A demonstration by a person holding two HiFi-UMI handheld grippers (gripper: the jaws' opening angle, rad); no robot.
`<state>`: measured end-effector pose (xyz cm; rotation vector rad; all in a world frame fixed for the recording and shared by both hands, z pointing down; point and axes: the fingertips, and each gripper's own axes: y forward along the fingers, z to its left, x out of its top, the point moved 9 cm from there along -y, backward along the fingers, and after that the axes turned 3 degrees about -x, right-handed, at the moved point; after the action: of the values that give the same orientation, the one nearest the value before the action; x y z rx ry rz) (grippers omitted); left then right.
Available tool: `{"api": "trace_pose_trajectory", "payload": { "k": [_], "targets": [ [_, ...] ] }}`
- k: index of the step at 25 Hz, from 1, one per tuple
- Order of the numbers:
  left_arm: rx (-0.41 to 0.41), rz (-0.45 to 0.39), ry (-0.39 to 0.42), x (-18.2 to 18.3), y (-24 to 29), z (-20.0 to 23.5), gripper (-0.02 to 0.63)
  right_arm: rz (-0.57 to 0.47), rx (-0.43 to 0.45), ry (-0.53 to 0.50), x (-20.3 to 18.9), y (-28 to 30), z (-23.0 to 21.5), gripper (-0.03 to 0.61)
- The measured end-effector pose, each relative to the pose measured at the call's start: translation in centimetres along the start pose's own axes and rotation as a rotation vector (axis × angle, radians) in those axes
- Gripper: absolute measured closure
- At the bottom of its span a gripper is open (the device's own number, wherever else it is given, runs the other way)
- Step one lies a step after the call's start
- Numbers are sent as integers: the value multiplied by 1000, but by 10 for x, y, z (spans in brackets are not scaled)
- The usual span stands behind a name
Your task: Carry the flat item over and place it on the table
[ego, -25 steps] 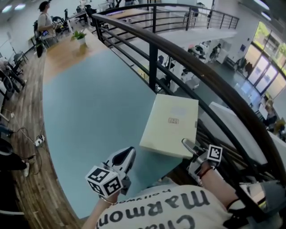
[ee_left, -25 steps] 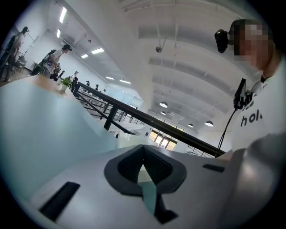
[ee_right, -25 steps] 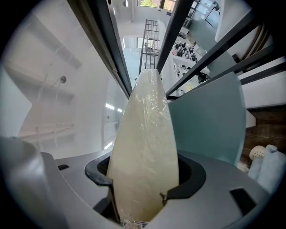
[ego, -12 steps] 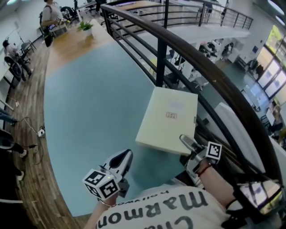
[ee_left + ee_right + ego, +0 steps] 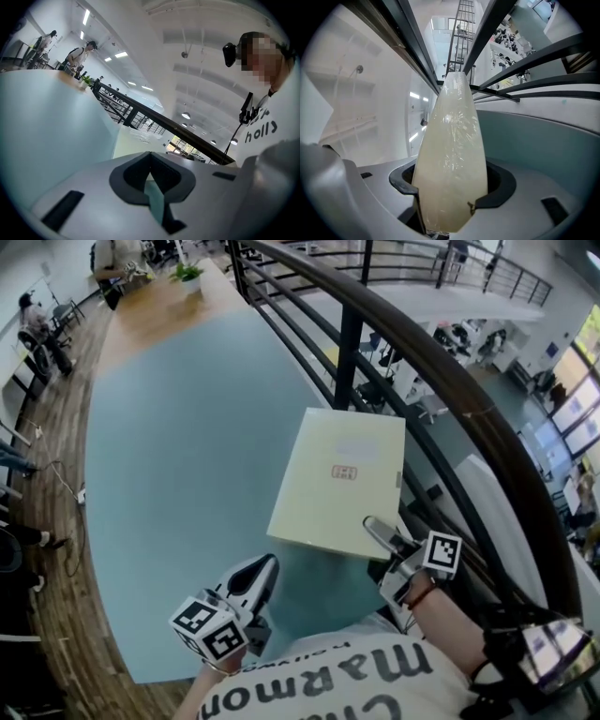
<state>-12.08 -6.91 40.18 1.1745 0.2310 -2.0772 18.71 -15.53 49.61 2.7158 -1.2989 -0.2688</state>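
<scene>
Starting with the head view, the cream flat box (image 5: 337, 479) is seen over the teal desk (image 5: 178, 456) beside the railing (image 5: 441, 381), its near edge pinched by the right tool (image 5: 380, 532). In the left gripper view, the left tool (image 5: 150, 176) is pressed together, empty. In the right gripper view, the film-wrapped box is clamped between the jaws.

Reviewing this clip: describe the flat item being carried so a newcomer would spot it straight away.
Find the long teal table beside the black railing. Over its near end is a flat cream box, one corner clamped in the right gripper. Pale, slab-like, with a small label at its centre, it looks nothing like the plant at the far end.
</scene>
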Motion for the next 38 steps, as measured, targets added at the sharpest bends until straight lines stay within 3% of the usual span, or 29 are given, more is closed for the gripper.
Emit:
{"api": "trace_pose_trajectory", "payload": {
  "k": [9, 14, 21, 30, 38],
  "targets": [
    [-18, -7, 17, 1, 4, -4, 612, 37, -42, -36, 25, 20, -1, 272],
    [17, -8, 7, 14, 18, 20, 612, 21, -60, -38, 58, 51, -8, 272],
    [33, 1, -19, 4, 3, 17, 612, 44, -108, -21, 57, 58, -4, 272],
    [49, 27, -50, -5, 5, 21, 612, 86, -230, -53, 63, 64, 1, 245],
    [45, 29, -54, -10, 5, 22, 612, 80, -332, -143, 71, 58, 5, 219]
  ]
}}
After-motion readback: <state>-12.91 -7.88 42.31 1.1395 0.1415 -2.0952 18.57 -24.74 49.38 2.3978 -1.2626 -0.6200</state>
